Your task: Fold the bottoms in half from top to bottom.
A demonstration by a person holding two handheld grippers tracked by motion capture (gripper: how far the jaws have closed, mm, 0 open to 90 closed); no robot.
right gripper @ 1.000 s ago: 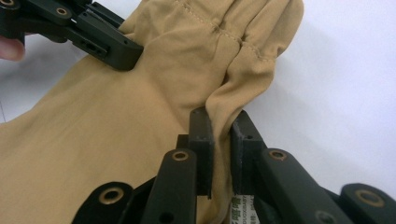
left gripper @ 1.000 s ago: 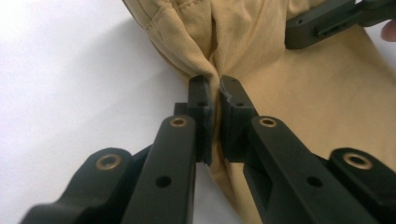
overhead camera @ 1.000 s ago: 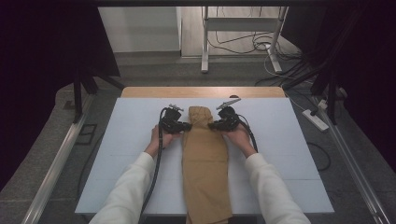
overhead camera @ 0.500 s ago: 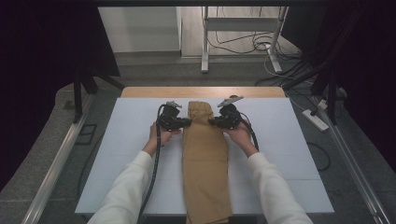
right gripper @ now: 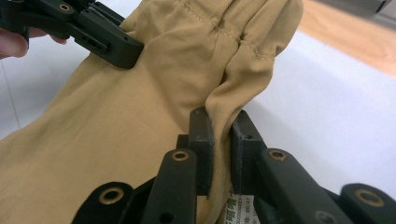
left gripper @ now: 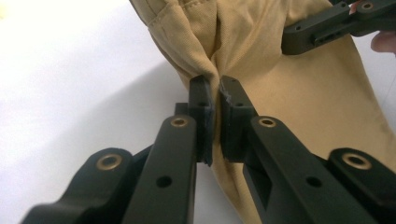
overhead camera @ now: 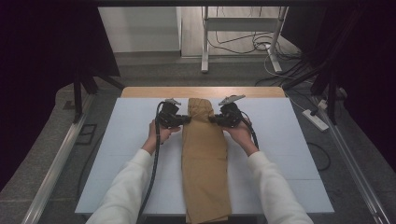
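A tan folded garment [overhead camera: 205, 158] lies lengthwise down the middle of the white table top [overhead camera: 130, 140], its near end hanging over the front edge. My left gripper [overhead camera: 186, 119] is shut on the cloth's left edge near the far end; in the left gripper view the tan fabric [left gripper: 261, 70] is pinched between the gripper's [left gripper: 215, 84] jaws. My right gripper [overhead camera: 214, 119] is shut on the right edge opposite it; the right gripper view shows a fold of the garment [right gripper: 140, 107] and a white label caught in the gripper [right gripper: 219, 116]. The far end is bunched between both.
A wooden strip [overhead camera: 201, 92] runs along the table's far edge. Beyond it stand a metal frame [overhead camera: 243, 32] and loose cables on the floor. A white power strip [overhead camera: 316, 120] lies on the floor at right. Dark curtains flank both sides.
Both grippers have shifted slightly toward the far end with the cloth in them; the garment's far end looks a bit more bunched.
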